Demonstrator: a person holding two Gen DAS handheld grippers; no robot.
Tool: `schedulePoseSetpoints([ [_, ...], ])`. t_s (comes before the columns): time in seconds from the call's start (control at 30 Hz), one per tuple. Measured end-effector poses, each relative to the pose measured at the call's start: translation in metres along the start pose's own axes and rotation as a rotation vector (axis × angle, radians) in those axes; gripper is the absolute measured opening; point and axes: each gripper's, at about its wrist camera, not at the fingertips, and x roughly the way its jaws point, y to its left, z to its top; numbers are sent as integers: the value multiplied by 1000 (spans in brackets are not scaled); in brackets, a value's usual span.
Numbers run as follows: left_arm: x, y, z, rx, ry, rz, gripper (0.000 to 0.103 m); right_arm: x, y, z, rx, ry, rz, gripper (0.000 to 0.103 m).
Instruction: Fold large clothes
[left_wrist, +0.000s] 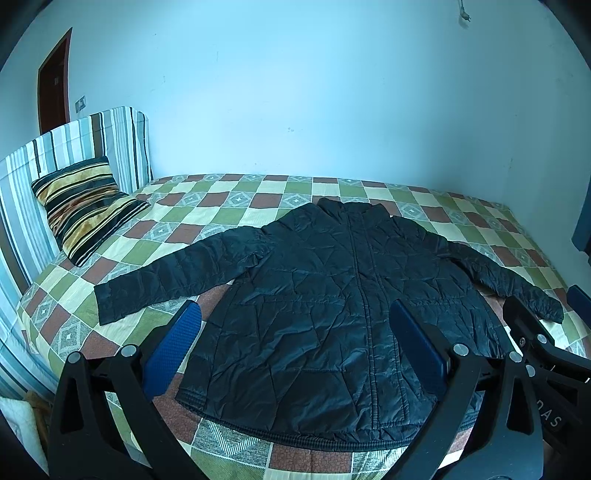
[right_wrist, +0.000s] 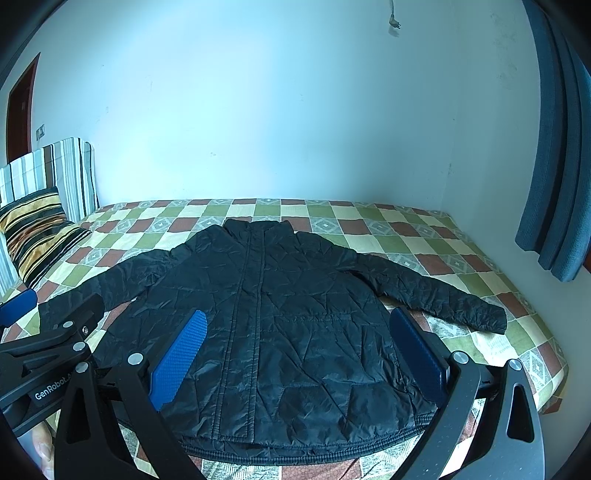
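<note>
A black quilted jacket (left_wrist: 325, 302) lies flat and face up on the checked bed (left_wrist: 229, 206), collar toward the far wall, both sleeves spread out to the sides. It also shows in the right wrist view (right_wrist: 280, 314). My left gripper (left_wrist: 295, 321) hovers open and empty above the jacket's lower hem, blue pads wide apart. My right gripper (right_wrist: 295, 328) is open and empty too, above the hem a little further right. The right gripper's frame (left_wrist: 535, 339) shows at the right edge of the left wrist view, near the right sleeve cuff (left_wrist: 546, 310).
A striped pillow (left_wrist: 85, 206) leans against the striped headboard (left_wrist: 74, 147) at the left. A blue curtain (right_wrist: 554, 166) hangs at the right. A white wall runs behind the bed. A brown door (left_wrist: 53, 85) is at far left.
</note>
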Motion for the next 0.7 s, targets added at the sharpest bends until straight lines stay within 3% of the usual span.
schedulePoseSetpoints([
  [0.7,0,0,0,0,0,0,101,1,5,-3,-4,3,10,98],
])
